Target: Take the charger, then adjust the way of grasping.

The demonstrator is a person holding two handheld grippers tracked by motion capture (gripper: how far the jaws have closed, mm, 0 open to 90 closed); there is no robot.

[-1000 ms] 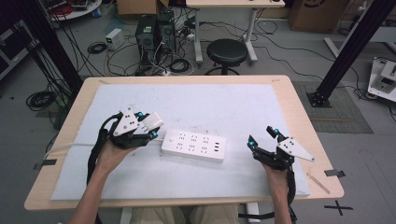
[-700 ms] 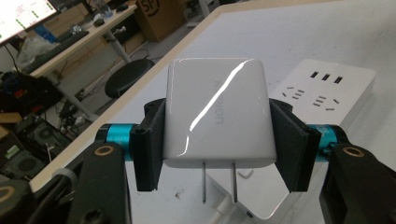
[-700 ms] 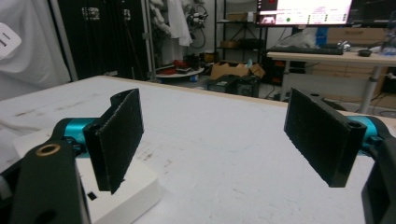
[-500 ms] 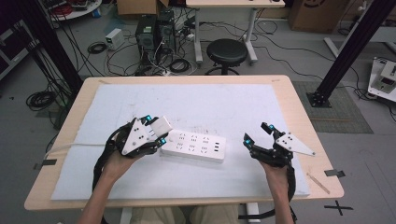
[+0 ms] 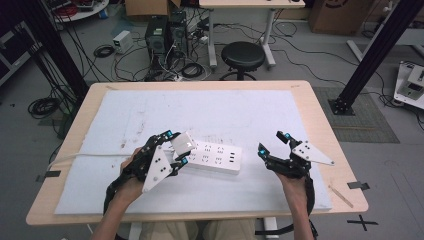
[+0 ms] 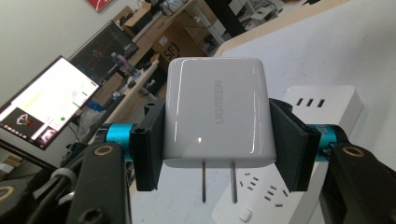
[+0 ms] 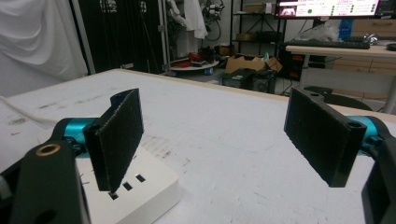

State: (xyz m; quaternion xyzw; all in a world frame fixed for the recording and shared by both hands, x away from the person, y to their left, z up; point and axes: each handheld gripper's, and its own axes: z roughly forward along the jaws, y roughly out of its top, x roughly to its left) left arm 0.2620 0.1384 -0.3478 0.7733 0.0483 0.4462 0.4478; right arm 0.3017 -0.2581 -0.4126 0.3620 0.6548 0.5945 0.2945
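White charger (image 6: pixel 215 113) (glossy) — black gripper (image 6: pixel 215 149)

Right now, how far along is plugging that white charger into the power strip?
Done: the left gripper has the white charger clamped between its jaws, prongs pointing down toward the power strip. In hand: lining it up above the strip's left end. Left: the prongs aren't in a socket yet, so it needs lowering and pushing in. The right gripper hovers open beside the strip's other end.

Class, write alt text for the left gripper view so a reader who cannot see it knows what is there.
A hand-held gripper clamps a white UGREEN charger between its two black jaws, the two metal prongs pointing down. Below it a white power strip lies on the white table cover; a lit monitor stands behind.
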